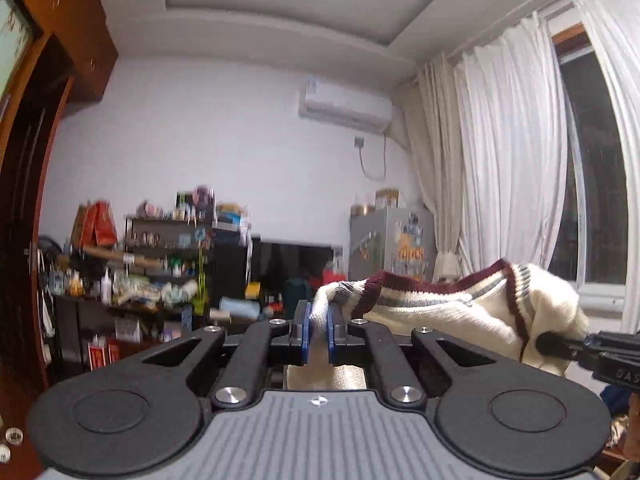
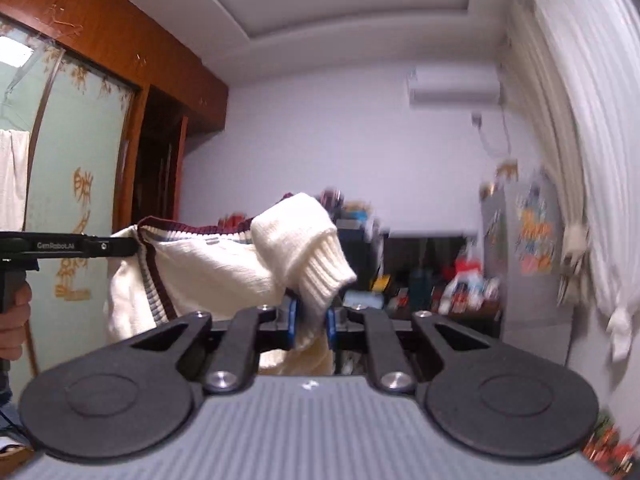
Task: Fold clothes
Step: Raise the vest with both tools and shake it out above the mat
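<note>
Blue pads on the left gripper (image 1: 317,322) were squeezed nearly together, with a thin bit of the cream sweater (image 1: 448,312) pinched between them. That gripper pointed flat across the room. The sweater was made of soft knit wool, with dark red and grey stripes along its neck edge. It hung in the air between the two grippers, stretching off to the right from the left one.

In the right wrist view, the right gripper (image 2: 311,322) also pointed flat, and its blue pads pressed on a thicker bunch of the same sweater (image 2: 192,276). A ribbed cuff (image 2: 324,276) flopped over just above those pads, and more cream cloth hung down below them. In that view the left gripper (image 2: 120,246) poked in from the left side and bit the striped edge, and a hand (image 2: 16,320) held its black handle.

Behind the sweater stood a messy shelf (image 1: 160,264) full of small things, blurry here. A white air conditioner (image 1: 344,108) sat high on the wall. White curtains (image 1: 512,152) hung by the window, and a brown wooden wardrobe (image 2: 132,52) stood on the other side.
</note>
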{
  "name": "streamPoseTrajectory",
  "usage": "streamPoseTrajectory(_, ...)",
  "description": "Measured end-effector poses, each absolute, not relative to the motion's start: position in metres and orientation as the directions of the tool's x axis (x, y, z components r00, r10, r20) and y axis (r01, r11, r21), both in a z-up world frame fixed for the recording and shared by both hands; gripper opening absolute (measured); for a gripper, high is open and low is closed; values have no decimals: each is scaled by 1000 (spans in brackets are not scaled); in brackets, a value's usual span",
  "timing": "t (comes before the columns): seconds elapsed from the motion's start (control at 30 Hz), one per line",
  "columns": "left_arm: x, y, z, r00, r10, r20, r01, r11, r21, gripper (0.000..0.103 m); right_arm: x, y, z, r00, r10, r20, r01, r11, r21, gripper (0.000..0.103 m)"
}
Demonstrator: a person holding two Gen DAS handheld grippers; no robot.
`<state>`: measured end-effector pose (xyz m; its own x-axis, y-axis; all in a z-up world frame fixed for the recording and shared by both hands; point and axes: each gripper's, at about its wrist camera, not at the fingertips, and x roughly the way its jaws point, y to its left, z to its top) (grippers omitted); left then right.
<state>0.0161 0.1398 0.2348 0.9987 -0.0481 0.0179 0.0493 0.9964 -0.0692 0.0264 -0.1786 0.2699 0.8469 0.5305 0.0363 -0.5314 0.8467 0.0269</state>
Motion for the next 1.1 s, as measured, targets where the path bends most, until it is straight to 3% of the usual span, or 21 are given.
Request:
streamPoseTrajectory(0.2, 66, 148, 138, 983, -39, -178, 25, 997, -79, 8, 99, -165, 167, 816, 548, -184, -529, 836, 145, 15)
streamPoseTrajectory(0.4, 114, 151, 33, 933, 11, -360, -22, 999, -26, 8, 160, -140, 51, 777, 496, -388, -468, 867, 171, 15)
streamPoseTrajectory(0.7, 167, 164, -85, 819, 1, -573, -39, 998, -53, 8, 202, -105, -95, 690, 461, -557, -458, 875, 157, 15)
streamPoseTrajectory(0.9, 196, 170, -133, 768, 10, -640, -35, 999, -26, 8, 239, -86, -158, 634, 441, -636, -438, 882, 174, 15)
streamPoseTrajectory(1.1, 243, 182, -125, 787, 37, -615, -62, 998, -19, 8, 296, -84, -154, 673, 413, -614, -378, 905, 195, 14)
